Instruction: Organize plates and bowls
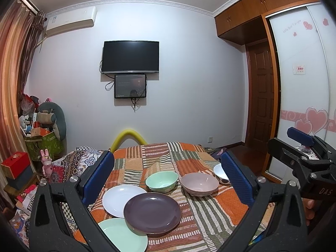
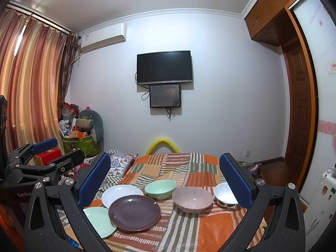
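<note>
On the patchwork-covered table [image 1: 212, 212] a purple plate [image 1: 152, 212] lies over the edges of a white plate [image 1: 119, 199] and a pale green plate [image 1: 124, 236]. Behind stand a green bowl [image 1: 161, 181], a pink bowl [image 1: 199, 183] and a white spotted bowl [image 1: 220, 173]. My left gripper [image 1: 167, 177] is open and empty above the near edge. My right gripper [image 2: 164, 177] is open and empty, level beside it; it shows in the left wrist view [image 1: 302, 147]. The right wrist view shows the purple plate [image 2: 134, 212], green bowl [image 2: 160, 189], pink bowl [image 2: 192, 198] and spotted bowl [image 2: 224, 195].
A yellow foam tube [image 1: 129, 136] rises behind the table. Boxes, toys and a green bin [image 1: 45, 145] crowd the left corner. A wooden door [image 1: 261, 96] and a wardrobe with sliding panels [image 1: 304, 84] are on the right. A TV [image 1: 130, 56] hangs on the far wall.
</note>
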{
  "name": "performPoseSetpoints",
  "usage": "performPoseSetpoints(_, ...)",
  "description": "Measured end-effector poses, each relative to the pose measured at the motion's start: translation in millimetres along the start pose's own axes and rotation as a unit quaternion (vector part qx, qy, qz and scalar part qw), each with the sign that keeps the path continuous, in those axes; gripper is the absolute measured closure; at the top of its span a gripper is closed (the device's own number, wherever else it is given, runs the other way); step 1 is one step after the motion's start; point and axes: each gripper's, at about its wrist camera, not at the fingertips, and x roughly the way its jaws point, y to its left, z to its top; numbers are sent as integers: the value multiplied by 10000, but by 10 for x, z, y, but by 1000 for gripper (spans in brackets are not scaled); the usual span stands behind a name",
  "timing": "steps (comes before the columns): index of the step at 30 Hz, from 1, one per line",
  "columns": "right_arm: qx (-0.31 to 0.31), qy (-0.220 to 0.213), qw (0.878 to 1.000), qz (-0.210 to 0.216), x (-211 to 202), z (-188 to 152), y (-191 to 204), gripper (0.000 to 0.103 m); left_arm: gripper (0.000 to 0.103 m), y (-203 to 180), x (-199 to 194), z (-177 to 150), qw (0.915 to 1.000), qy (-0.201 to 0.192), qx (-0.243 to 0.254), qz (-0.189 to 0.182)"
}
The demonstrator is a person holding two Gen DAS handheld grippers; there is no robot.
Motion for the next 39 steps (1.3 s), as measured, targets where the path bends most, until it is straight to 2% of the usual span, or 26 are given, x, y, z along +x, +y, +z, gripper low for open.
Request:
performPoseSetpoints(11, -3, 6, 10000, 29, 16, -20, 14, 0, 0, 32, 14, -2, 10000, 49, -44, -41)
performPoseSetpoints(16, 0, 51, 10000, 73, 75, -76, 37, 0, 0, 65, 100, -37, 9998, 204, -45, -53)
performPoseSetpoints(23, 94, 513, 9984, 238, 334, -248, 29, 0, 0, 169, 313, -196, 9985, 537, -53, -64)
performPoseSetpoints(29, 222, 971, 9945, 315, 596, -476, -15, 1, 0, 427, 633, -444, 9932, 1105, -371, -23)
performPoseSetpoints(31, 242, 1174, 9922, 348, 685, -558, -27, 6, 2, 548, 748, -540, 9903, 1294, -501, 11)
performPoseSetpoints(33, 282, 1409, 9889, 379, 805, -629, -49, 11, 17, 645, 859, -632, 9872, 1489, -561, 96)
performPoseSetpoints(37, 405, 1824, 9815, 418, 1013, -783, -81, 19, 25, 835, 1125, -857, 9790, 1931, -623, 211)
performPoseSetpoints(39, 424, 2026, 9775, 411, 1121, -860, -71, 22, 33, 933, 1262, -989, 9739, 2167, -633, 244)
